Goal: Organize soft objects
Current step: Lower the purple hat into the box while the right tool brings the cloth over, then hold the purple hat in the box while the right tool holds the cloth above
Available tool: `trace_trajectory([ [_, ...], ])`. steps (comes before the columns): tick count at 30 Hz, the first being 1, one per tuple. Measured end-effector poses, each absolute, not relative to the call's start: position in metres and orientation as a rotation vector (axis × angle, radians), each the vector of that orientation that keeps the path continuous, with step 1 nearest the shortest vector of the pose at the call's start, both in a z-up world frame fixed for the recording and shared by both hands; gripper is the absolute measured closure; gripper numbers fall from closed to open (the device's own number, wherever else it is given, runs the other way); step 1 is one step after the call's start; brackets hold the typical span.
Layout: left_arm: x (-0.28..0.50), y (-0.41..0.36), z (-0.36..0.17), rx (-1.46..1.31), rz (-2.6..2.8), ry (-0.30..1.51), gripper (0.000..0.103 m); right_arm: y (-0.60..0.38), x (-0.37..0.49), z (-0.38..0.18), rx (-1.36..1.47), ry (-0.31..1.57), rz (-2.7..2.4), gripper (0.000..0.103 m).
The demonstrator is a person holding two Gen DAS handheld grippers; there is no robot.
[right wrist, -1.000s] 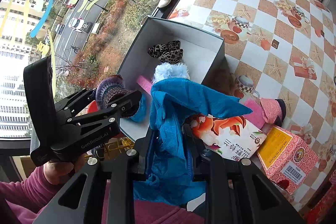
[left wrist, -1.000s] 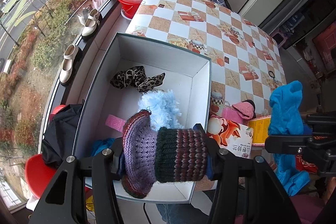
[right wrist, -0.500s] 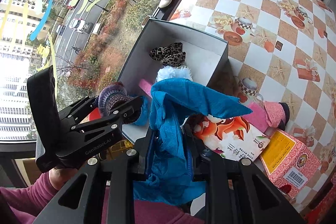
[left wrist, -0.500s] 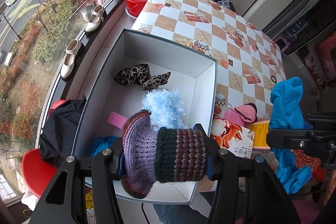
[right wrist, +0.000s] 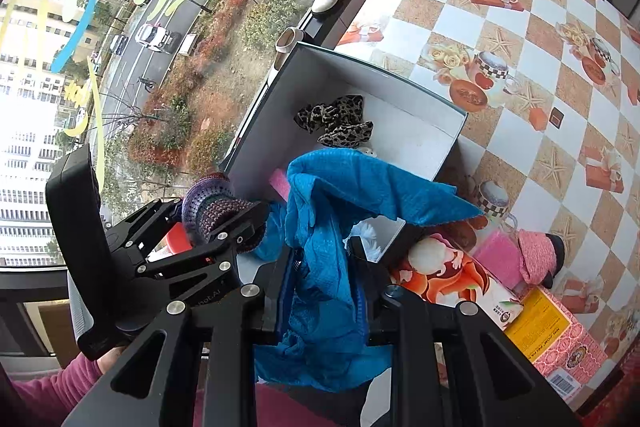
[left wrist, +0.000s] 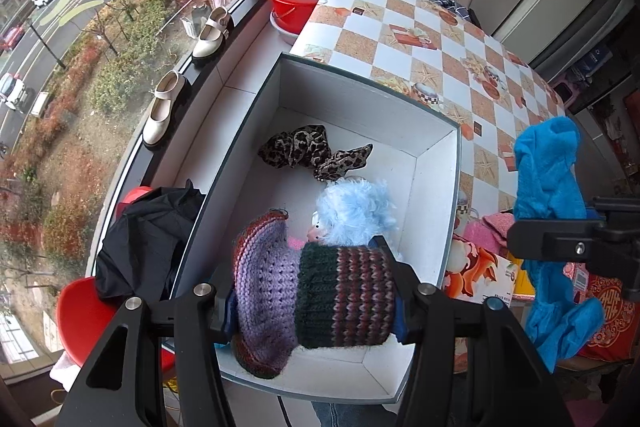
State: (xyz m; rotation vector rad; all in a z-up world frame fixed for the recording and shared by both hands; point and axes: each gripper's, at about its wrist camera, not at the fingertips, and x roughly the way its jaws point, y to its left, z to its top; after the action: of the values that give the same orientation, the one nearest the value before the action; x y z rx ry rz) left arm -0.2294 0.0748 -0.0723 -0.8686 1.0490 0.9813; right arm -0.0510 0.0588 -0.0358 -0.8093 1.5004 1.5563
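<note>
My left gripper [left wrist: 316,297] is shut on a purple and dark striped knit hat [left wrist: 312,297] and holds it over the near end of a white box [left wrist: 448,195]. In the box lie a leopard-print cloth [left wrist: 312,151] and a pale blue fluffy toy [left wrist: 352,211]. My right gripper [right wrist: 324,267] is shut on a blue cloth [right wrist: 348,203], just right of the box's near corner. The blue cloth also shows in the left wrist view [left wrist: 548,183]. The left gripper and hat show in the right wrist view [right wrist: 212,211].
The box sits at the edge of a checkered table [left wrist: 440,39] beside a window. A pink knit item [right wrist: 536,255], a printed carton [right wrist: 452,283] and a pink box [right wrist: 556,339] lie right of the white box. Red chairs with a black garment [left wrist: 148,239] stand left.
Both grippers have moved forward a little over the box, each still holding its item. The box contents have not moved.
</note>
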Motion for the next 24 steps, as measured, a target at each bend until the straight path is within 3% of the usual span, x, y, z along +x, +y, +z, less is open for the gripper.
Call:
trace_trajectory([
  [24, -0.240, 0.072, -0.088, -0.906, 1.005, 1.080, 0.043, 0.086, -0.070, -0.046, -0.853, 1.495, 1.566, 0.077],
])
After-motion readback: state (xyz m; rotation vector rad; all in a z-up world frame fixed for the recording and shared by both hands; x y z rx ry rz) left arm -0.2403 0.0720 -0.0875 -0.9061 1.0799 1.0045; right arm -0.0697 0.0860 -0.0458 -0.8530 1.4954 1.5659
